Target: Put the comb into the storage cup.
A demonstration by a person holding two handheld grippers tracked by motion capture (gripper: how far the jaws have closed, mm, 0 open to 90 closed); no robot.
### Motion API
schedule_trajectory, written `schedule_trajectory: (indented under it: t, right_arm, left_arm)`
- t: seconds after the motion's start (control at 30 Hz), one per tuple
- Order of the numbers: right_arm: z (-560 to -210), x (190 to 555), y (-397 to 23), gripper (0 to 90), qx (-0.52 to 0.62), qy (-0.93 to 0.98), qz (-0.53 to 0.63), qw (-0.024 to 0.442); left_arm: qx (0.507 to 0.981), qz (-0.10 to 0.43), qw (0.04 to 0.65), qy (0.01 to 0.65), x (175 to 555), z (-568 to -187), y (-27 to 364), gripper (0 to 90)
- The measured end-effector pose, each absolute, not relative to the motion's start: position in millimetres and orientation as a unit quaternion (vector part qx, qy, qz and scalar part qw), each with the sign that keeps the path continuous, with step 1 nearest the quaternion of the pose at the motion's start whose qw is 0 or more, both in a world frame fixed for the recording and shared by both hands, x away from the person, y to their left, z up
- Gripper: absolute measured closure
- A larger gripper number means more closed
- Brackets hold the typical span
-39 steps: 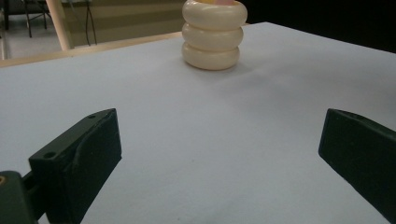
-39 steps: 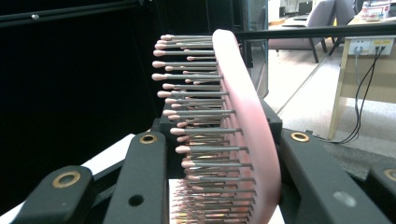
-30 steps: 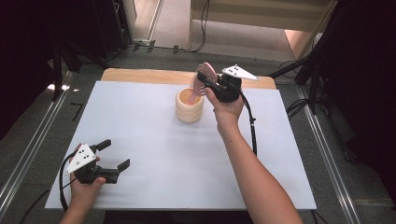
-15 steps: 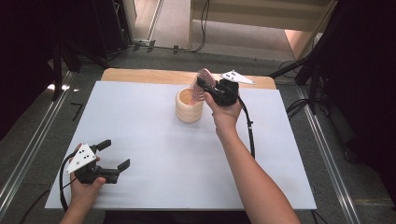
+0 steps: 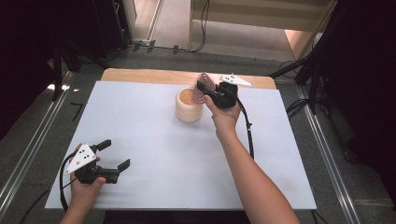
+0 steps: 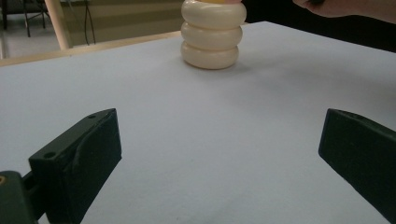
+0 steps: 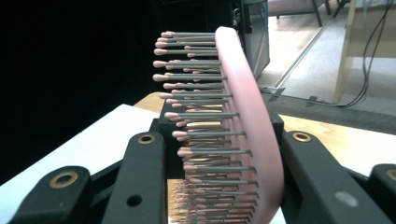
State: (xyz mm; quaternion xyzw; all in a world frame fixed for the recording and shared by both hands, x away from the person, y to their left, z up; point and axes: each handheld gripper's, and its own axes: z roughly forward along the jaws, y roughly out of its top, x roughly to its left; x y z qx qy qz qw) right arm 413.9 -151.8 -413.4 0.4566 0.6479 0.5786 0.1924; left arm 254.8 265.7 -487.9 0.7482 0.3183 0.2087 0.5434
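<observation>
A cream ribbed holder (image 5: 189,106) (image 6: 213,33) made of three stacked rings stands on the white table (image 5: 154,140), toward its far middle. My right gripper (image 5: 205,89) is just right of and above the holder's rim, shut on a pink hairbrush (image 5: 203,82) (image 7: 233,130). In the right gripper view the brush stands upright between the jaws, bristles pointing left. My left gripper (image 5: 114,155) rests near the front left corner, open, with nothing between its jaws. In the left gripper view the holder is far beyond the spread jaws.
A wooden strip (image 5: 140,75) runs along the table's far edge. Metal rails (image 5: 28,154) flank the table on the floor, and cables (image 5: 203,28) lie beyond it. A cable (image 5: 247,130) trails from my right gripper along the forearm.
My right gripper has carried the brush slightly up and away, toward the far edge, above the holder's right rim. The left gripper has stayed put.
</observation>
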Motion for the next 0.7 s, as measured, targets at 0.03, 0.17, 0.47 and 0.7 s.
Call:
schedule_trajectory:
  t: [0.03, 0.17, 0.47, 0.7]
  right_arm:
    - [-413, 414, -152, 62.0, 0.457, 0.648, 0.579, 0.192]
    - [-415, 416, -154, 61.3, 0.46, 0.646, 0.58, 0.184]
    - [-414, 415, -163, 54.3, 0.472, 0.634, 0.588, 0.172]
    - [-411, 412, -172, 53.8, 0.472, 0.636, 0.584, 0.178]
  left_arm:
    - [0.748, 0.209, 0.544, 0.318, 255, -488, 266, 0.0]
    - [0.748, 0.209, 0.544, 0.319, 255, -488, 265, 0.0]
    - [0.748, 0.209, 0.543, 0.319, 255, -488, 265, 0.0]
    - [0.748, 0.21, 0.543, 0.319, 255, -488, 265, 0.0]
